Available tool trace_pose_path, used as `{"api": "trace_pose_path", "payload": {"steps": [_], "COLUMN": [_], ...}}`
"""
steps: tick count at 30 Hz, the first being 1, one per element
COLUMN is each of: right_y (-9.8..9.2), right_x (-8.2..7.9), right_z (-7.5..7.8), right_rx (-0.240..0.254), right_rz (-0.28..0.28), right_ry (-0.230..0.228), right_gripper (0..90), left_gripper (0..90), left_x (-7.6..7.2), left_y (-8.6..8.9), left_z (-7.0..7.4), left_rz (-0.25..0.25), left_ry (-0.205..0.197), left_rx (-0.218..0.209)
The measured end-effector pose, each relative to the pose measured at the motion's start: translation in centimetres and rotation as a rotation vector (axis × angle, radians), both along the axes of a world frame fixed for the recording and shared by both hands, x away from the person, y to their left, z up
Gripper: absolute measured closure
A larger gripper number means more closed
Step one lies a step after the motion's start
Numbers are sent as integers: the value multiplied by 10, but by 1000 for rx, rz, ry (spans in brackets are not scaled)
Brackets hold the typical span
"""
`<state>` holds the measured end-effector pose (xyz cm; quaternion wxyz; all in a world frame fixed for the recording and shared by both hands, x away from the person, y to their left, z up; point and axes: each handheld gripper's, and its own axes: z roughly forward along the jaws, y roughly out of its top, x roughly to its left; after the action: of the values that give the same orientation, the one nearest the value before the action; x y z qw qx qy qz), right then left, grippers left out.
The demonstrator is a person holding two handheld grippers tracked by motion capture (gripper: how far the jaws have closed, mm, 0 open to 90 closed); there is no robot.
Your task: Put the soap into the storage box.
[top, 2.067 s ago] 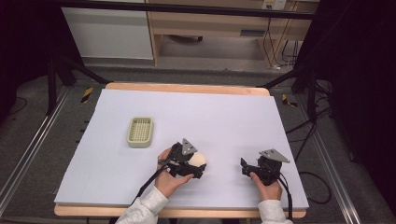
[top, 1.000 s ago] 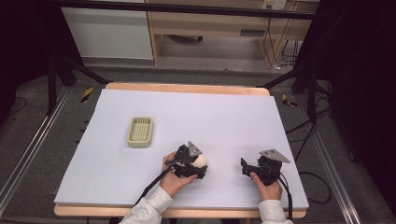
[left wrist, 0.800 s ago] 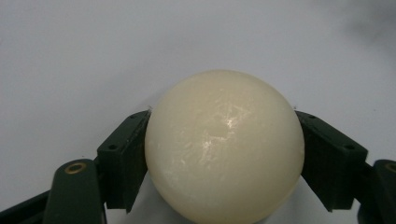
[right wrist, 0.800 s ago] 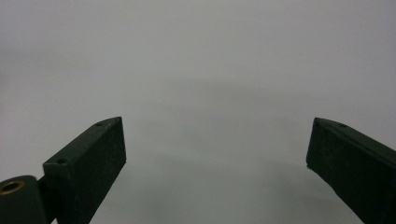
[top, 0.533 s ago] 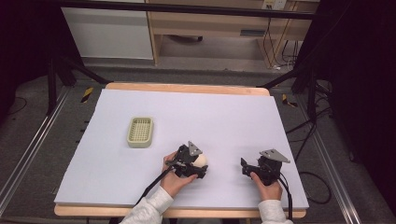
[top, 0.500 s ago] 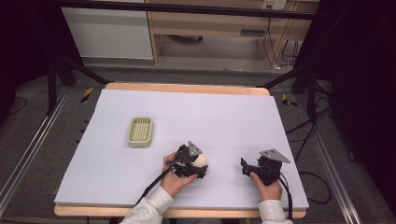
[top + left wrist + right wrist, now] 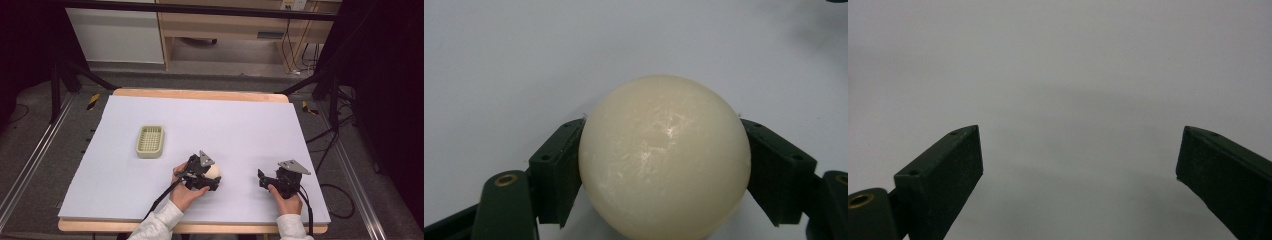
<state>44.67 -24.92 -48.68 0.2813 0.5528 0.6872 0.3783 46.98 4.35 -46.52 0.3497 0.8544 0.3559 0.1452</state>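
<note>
Overhead forward-down; claw cameras close, perhaps tableward.

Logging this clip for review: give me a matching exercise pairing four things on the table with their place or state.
Things:
1. cream round ball
2. pale green ribbed plastic tray
3. left tool
4. right tool

States:
A. jaws apart, nothing between them
B. empty, on the table's left part
C. shut on the ball
D. held between two black jaws

Pairs: 1-D, 2-B, 3-C, 4-A
</note>
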Motion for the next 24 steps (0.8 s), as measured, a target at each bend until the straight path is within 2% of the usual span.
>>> {"api": "trace_pose_path", "payload": {"steps": [14, 24], "right_y": [0, 0], "right_x": [0, 0], "right_z": [0, 0], "right_rx": [-1, -1], "right_rz": [-1, 0], "right_ry": [0, 1], "right_gripper": [52, 52], "left_gripper": [243, 243], "left_x": [-3, 0], "left_y": [24, 45], "left_z": [21, 29], "left_rz": [-4, 19], "left_ry": [-17, -23], "left_rx": [7, 15]}}
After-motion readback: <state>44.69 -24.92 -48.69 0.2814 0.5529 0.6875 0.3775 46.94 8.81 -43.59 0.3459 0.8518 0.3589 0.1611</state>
